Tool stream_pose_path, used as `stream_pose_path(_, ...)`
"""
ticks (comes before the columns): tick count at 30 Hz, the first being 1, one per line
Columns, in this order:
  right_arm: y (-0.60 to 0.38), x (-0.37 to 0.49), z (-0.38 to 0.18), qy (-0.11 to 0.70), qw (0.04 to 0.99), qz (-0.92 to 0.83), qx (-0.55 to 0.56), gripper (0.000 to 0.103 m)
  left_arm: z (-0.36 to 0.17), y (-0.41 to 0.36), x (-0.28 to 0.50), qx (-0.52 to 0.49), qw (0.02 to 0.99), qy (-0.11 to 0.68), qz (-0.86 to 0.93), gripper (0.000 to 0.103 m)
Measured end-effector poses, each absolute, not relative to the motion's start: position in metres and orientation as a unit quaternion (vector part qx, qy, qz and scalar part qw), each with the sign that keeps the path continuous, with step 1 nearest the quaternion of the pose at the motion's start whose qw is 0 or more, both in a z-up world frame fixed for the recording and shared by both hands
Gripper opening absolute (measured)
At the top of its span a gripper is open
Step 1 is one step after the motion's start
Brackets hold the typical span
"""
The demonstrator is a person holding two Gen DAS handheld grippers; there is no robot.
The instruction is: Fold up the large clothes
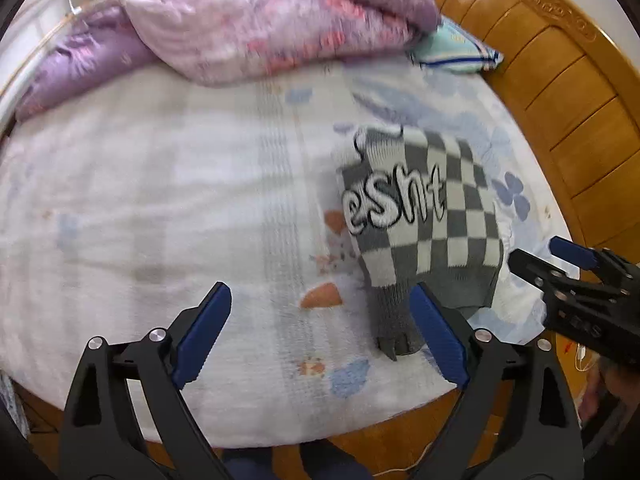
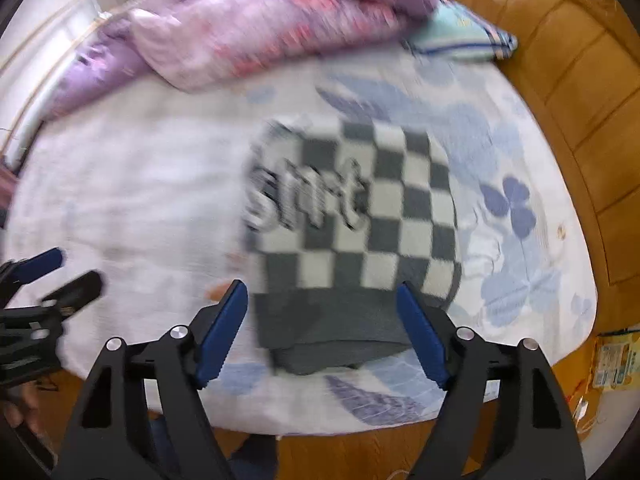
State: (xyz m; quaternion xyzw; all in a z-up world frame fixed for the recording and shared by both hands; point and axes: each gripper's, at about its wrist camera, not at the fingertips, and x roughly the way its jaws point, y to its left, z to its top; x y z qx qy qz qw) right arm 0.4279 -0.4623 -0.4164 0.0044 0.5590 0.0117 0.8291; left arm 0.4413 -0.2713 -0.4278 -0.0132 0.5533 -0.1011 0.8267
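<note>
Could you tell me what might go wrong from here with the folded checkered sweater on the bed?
1. A grey sleeve end sticks out of the checkered sweater toward the bed edge; it could loosen the fold or get snagged.
2. The left gripper and right gripper both hang open near the sweater; a careless pass might drag it.
3. The sweater lies close to the mattress edge, so a nudge might slide it off.

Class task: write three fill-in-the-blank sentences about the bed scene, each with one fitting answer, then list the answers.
1. The folded sweater has a grey and white ____ pattern.
2. The sweater lies on the ____.
3. Both the left gripper and the right gripper have their jaws ____.

Answers: checkered; bed; open
</note>
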Motion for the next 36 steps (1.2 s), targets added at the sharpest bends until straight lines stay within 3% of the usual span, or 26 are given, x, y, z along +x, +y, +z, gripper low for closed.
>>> stream_pose_path(7, -0.433, 0.397, -0.323, 0.502, 0.864, 0.015, -0.039, 0.089, -0.349, -0.248, 0.421, -0.052, 0.846, 0.523, -0.088, 0.092)
stream_pose_path(22, -0.392, 0.333, -0.242, 0.482, 0.876, 0.002, -0.012, 0.092, -0.270, -0.229, 0.360, -0.028, 0.852, 0.508, -0.123, 0.092)
stream_pose_path(36, -0.284, 0.224, -0.169, 0.440, 0.897, -0.031, 0.017, 0.092, -0.190, -0.132, 0.258, 0.015, 0.883, 0.445, -0.149, 0.092)
